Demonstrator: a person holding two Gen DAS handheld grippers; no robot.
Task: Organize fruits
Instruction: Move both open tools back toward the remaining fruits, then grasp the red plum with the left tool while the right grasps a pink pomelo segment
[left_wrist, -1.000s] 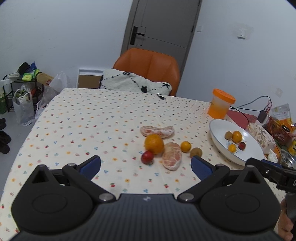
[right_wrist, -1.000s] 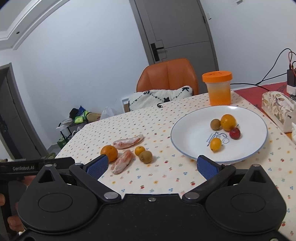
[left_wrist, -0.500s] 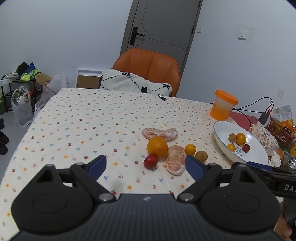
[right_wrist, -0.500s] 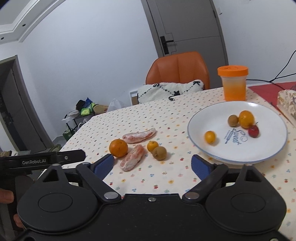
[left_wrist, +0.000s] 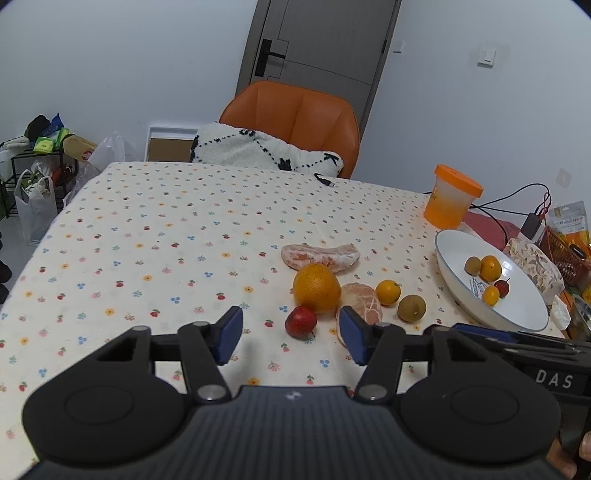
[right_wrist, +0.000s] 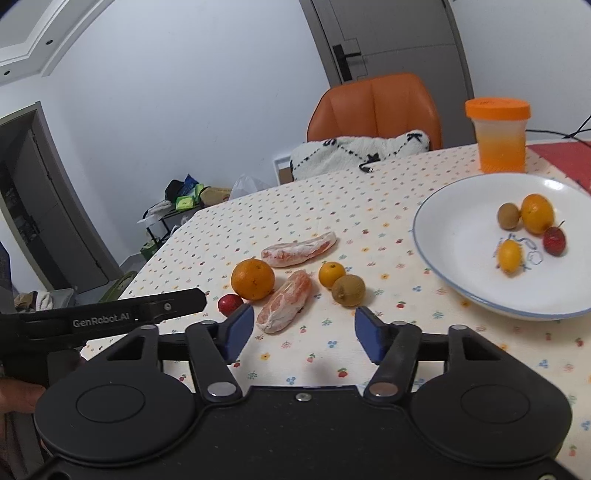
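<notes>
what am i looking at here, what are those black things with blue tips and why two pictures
Each black thing is a hand-held gripper with a camera looking along its two blue-padded fingers, so there is one picture per hand. The left gripper and right gripper have both just been closing partway, with nothing between the pads. Ahead on the table lie an orange, a small red fruit, two peeled segments and two small fruits. A white plate already holds four fruits.

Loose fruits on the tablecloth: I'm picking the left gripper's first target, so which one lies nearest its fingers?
The small red fruit, in front of the big orange; it alone is red among the loose fruits.
</notes>
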